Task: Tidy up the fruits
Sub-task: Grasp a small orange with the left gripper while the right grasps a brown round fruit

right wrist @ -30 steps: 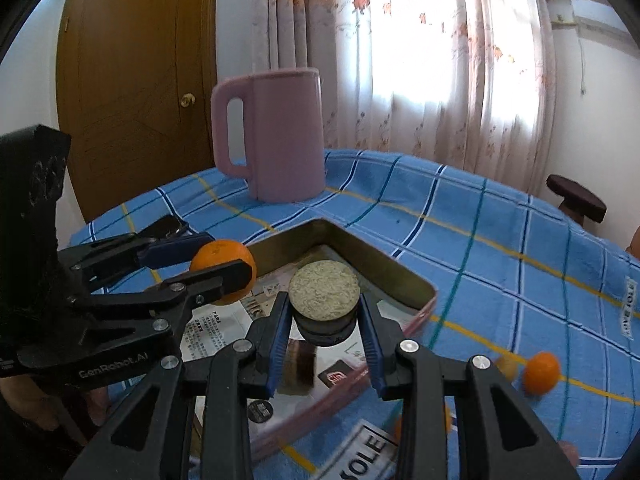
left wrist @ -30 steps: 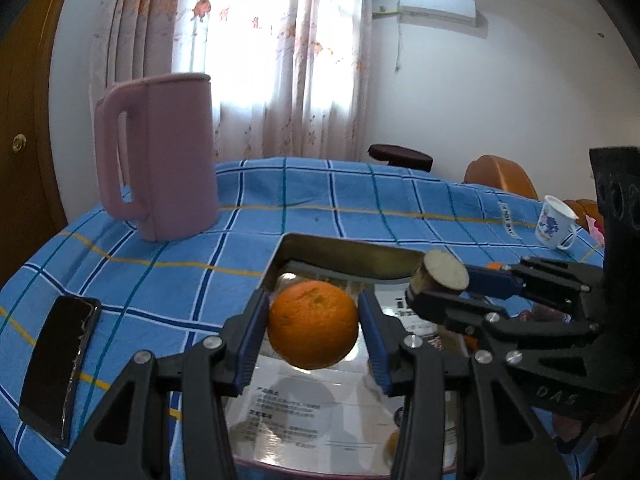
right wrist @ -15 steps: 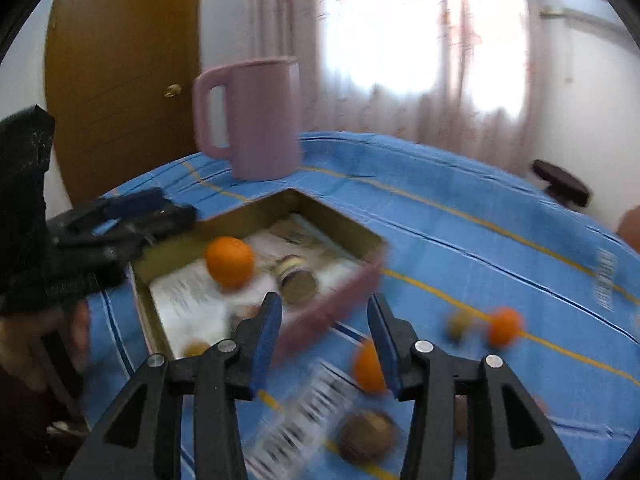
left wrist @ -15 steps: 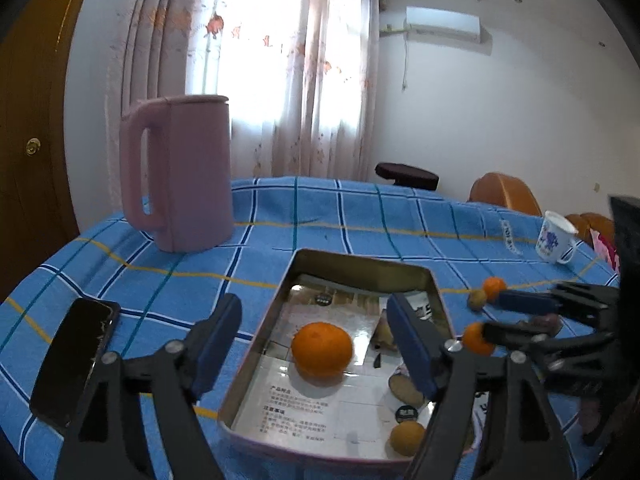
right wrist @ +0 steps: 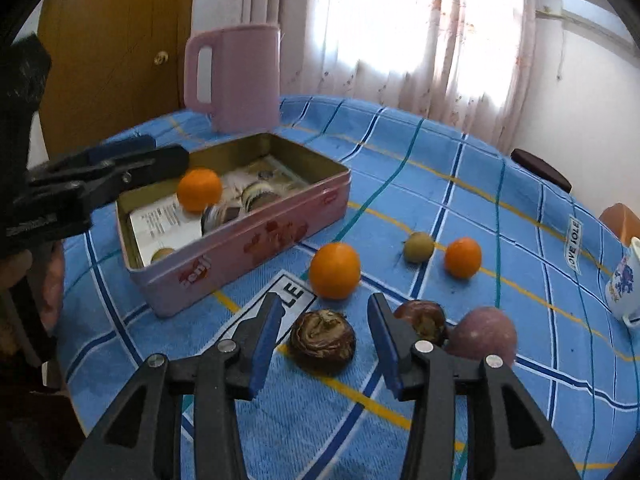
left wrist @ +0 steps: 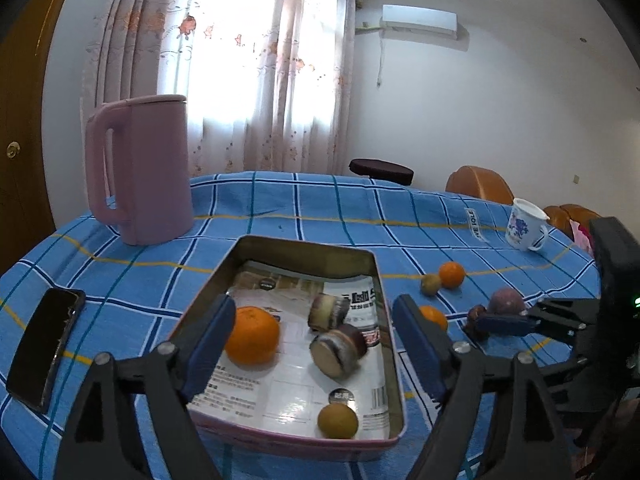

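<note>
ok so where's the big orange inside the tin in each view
Left wrist view: the orange lies in the tin's left half, lower centre of the picture, just behind the left gripper's left finger.
Right wrist view: the same orange sits left of centre, in the tin.
Shared landmark: the pink jug behind the tin.

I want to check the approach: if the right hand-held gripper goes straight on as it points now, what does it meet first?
Most likely the dark brown fruit on the tablecloth; it lies between the open right hand-held gripper, apparently untouched.
</note>
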The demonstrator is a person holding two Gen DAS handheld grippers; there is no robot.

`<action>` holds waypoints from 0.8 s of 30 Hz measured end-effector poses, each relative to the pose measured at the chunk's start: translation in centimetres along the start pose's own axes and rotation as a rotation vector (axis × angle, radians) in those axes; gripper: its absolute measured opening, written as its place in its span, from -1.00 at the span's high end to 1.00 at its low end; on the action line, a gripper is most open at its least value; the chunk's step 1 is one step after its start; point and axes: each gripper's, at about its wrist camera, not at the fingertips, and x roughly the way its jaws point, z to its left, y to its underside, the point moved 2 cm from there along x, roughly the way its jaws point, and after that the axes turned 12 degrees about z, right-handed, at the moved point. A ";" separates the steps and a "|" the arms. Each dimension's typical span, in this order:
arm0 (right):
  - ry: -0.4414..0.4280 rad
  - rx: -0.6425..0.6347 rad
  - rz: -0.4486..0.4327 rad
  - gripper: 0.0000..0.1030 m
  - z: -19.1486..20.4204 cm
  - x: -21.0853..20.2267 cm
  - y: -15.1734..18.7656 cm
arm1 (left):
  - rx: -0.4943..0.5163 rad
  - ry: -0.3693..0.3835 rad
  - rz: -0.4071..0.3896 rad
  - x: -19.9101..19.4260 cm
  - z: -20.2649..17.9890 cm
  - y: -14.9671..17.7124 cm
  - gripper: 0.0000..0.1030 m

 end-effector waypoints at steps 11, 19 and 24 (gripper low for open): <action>0.039 0.062 -0.053 0.23 -1.3 -1.4 0.9 | 0.091 0.053 0.031 0.5 -3.9 0.3 -0.57; 0.129 0.183 -0.163 0.23 -5.1 -4.4 2.6 | 0.217 0.086 0.113 2.9 -9.6 -0.2 -0.10; 0.111 0.218 -0.197 0.23 -6.3 -5.0 2.9 | 0.255 0.065 0.227 6.1 -11.5 -0.6 0.14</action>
